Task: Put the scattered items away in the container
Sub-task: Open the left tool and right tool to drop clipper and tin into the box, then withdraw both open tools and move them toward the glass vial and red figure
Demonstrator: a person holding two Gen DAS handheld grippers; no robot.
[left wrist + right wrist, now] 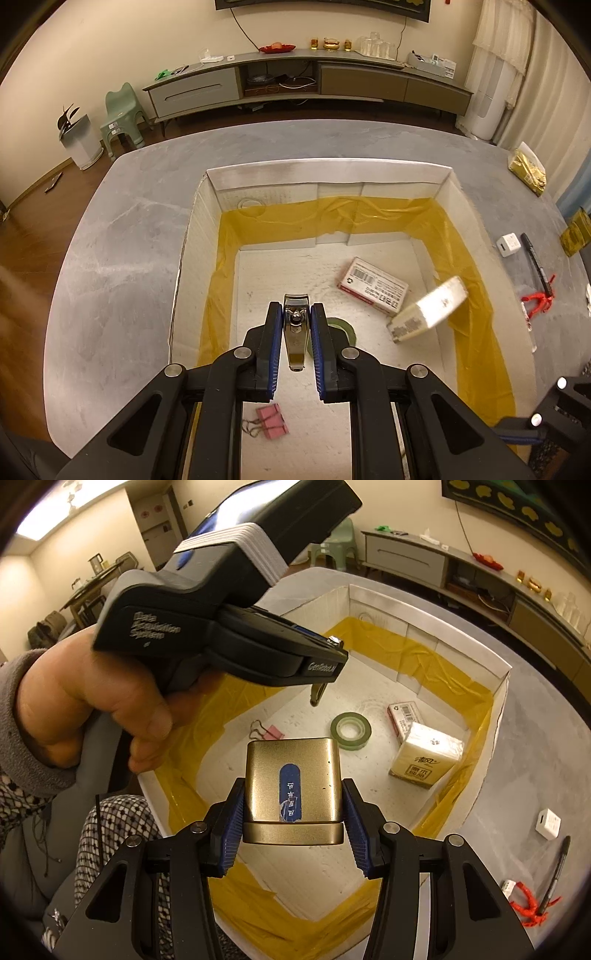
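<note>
the left gripper (296, 314) hangs over the inside of the white box (328, 171), its jaws closed on a metal nail clipper (294, 334) that points forward and down between them; it is carried there, above the floor of the box, most likely so that it can be let go to land inside rather than on the desk (122, 251). seen from the right wrist view, a hand (81, 709) with a grey sleeve wraps the handle of this gripper, tilted so the tip slopes down toward the middle of the box. already lying in the box, left to right, are a pink binder clip (271, 421), a green roll of tape (351, 731), a small red and white carton (373, 286) and a pack of tissues (426, 757) leaning by the right wall, where yellow tape (476, 295) lines the seams. the right gripper (293, 805) holds a gold box (293, 786) across its sides, jaws closed on it, just over the near rim of the white box, so it looks set for the same drop. well to the right, out on the desk, a white plug (509, 245), a black pen (535, 262) and a red knotted cord (539, 301) remain to be gathered.
</note>
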